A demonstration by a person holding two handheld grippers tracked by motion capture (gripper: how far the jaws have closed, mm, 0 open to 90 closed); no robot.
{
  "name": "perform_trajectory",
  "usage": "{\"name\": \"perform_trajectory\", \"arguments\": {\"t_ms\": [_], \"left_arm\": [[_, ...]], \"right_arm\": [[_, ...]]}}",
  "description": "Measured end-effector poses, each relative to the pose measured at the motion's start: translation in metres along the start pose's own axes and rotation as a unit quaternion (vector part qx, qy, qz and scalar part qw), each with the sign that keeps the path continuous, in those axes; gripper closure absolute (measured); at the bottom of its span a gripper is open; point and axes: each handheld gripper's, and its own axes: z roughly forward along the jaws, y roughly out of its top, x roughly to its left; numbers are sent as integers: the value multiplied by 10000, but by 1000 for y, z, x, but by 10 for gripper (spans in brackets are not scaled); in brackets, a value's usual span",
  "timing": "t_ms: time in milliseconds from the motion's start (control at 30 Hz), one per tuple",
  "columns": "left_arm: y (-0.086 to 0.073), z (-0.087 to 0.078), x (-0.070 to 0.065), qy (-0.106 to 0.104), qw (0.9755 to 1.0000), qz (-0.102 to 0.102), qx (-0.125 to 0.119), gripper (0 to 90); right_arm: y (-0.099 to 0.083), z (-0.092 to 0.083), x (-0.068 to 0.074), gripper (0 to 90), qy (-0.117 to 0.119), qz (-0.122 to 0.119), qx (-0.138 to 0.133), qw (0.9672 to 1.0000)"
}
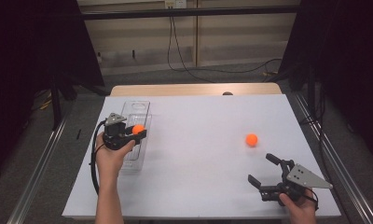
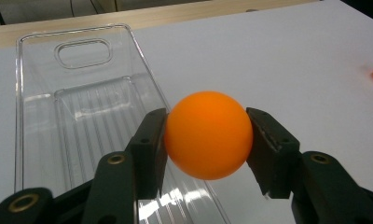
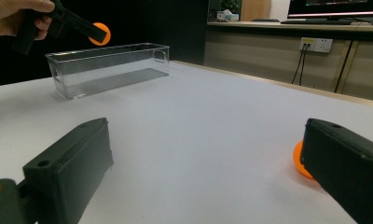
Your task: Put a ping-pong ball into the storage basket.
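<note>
Your left gripper (image 1: 137, 132) clamps the round orange ball (image 1: 137, 129) above the clear plastic tray (image 1: 136, 108), ready for dropping. Your right gripper (image 1: 263, 169) rests with jaws apart near the second orange ball (image 1: 252, 139).

High view: above the near edge, facing forward and down over the whole white table (image 1: 198, 154). Left gripper view: close over the clear plastic tray (image 2: 49, 116), facing far. Right gripper view: low, near-right, facing left; shares that tray (image 3: 105, 70).

table (image 1: 198, 186): bin (image 1: 137, 108) at left side, ball (image 1: 138, 129) held above it in left gripper (image 1: 137, 132); second ball (image 1: 252, 139) on table at right, right gripper (image 1: 264, 170) just before it
</note>
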Motion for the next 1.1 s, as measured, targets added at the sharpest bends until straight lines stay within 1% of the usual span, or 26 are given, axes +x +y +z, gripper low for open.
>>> {"name": "perform_trajectory", "arguments": {"t_ms": [100, 200, 267, 600, 733, 800, 1000, 1033, 1100], "left_arm": [[-1, 0, 1, 19, 10000, -2, 15, 508], [-2, 1, 3, 52, 10000, -54, 18, 509], [-3, 1, 4, 82, 9999, -47, 56, 508], [-6, 1, 9, 180, 9998, -48, 91, 508], [-8, 2, 11, 248, 9996, -92, 93, 508], [-8, 2, 12, 246, 9996, -111, 90, 508], [-11, 1, 16, 313, 9994, -111, 127, 508], [-11, 1, 16, 306, 9993, -160, 112, 508], [-11, 1, 17, 333, 9993, -126, 136, 509]], "right_arm": [[0, 0, 0, 16, -2, 10, 7, 10000], [0, 0, 0, 16, 0, 9, 5, 10000], [0, 0, 0, 16, -1, 15, 3, 10000], [0, 0, 0, 16, 4, 12, -4, 10000], [0, 0, 0, 16, 12, 20, -7, 10000], [0, 0, 0, 16, 18, 27, -8, 10000], [0, 0, 1, 17, 30, 34, -6, 10000], [0, 0, 1, 17, 31, 34, -3, 10000], [0, 0, 1, 17, 32, 32, -8, 10000]]}}
